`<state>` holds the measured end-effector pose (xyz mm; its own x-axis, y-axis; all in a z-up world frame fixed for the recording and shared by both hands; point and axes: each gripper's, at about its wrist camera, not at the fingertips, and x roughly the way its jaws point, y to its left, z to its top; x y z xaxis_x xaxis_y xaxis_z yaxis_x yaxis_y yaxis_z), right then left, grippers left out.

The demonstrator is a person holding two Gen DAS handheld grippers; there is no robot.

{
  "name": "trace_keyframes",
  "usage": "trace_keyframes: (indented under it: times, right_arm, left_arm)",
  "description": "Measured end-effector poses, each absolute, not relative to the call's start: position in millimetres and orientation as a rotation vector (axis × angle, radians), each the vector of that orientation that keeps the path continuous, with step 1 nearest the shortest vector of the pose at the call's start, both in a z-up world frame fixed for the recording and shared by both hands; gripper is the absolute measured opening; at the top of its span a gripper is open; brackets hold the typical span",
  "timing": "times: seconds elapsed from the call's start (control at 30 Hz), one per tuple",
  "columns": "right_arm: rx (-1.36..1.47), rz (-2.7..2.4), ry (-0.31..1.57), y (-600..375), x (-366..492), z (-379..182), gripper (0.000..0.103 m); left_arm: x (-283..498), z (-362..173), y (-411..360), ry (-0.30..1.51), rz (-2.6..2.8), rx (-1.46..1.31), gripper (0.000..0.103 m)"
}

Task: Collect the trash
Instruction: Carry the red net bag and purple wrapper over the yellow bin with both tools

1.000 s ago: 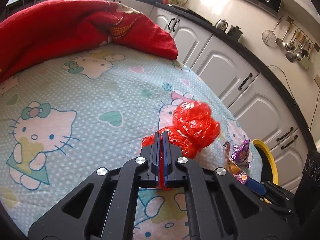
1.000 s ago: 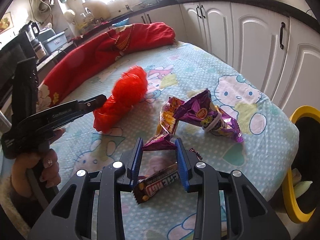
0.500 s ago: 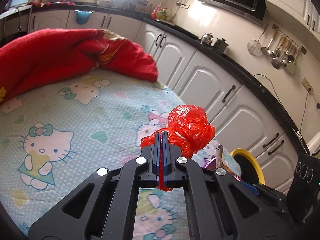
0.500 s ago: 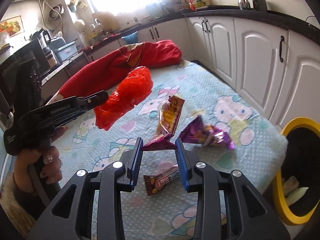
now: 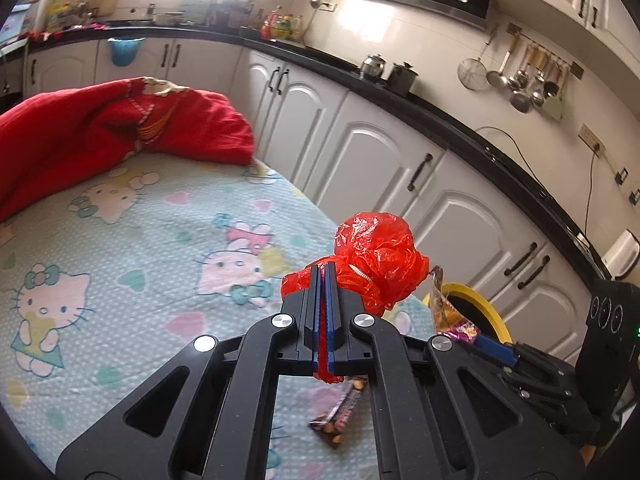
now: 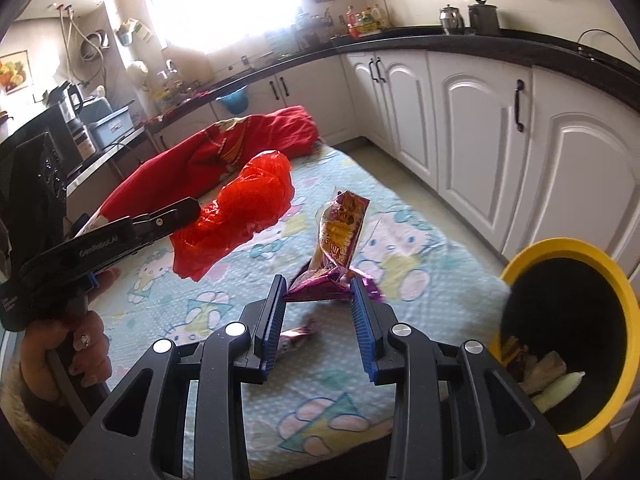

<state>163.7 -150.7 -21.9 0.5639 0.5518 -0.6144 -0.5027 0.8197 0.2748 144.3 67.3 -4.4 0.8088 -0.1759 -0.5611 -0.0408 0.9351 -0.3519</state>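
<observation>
My left gripper [image 5: 325,270] is shut on a crumpled red plastic bag [image 5: 376,256] and holds it above the bed; the bag also shows in the right wrist view [image 6: 244,208]. My right gripper [image 6: 320,284] is shut on a purple and yellow snack wrapper [image 6: 340,236], lifted off the sheet. It also shows in the left wrist view [image 5: 444,308]. A brown candy bar wrapper [image 5: 340,416] lies on the sheet, seen under my right gripper [image 6: 294,338] too. A yellow-rimmed bin [image 6: 560,340] with trash inside stands at the bed's right edge.
The bed has a Hello Kitty sheet [image 5: 120,248]. A red blanket [image 5: 100,128] is bunched at its far end. White kitchen cabinets [image 6: 480,128] run close along the right side. The left hand and its gripper handle [image 6: 60,264] are at my right view's left.
Both grippers have risen off the bed with their loads. The red bag and the snack wrapper now hang in the air, and the bin is closer in the right wrist view.
</observation>
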Motion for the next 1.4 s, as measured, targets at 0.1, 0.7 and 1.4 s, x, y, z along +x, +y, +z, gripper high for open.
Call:
trace_keyframes:
  times: [0.1, 0.7, 1.4]
  right_arm:
    - [0.074, 0.600, 0.744, -161.9, 166.2, -20.2, 0.031]
    - [0.129, 0.462, 0.726, -249.7, 170.4, -21.0, 0.031]
    - [0.207, 0.301, 0.745, -333.6, 175.4, -39.3, 0.031]
  left_arm:
    - [148.3, -3.6, 54.5, 0.632, -0.096, -0.347, 0.000]
    - [169.6, 0.7, -24.6, 0.646, -0.220, -0.260, 0.000]
    - [193.9, -13.6, -106.0, 0.690, -0.323, -0.181, 0.000]
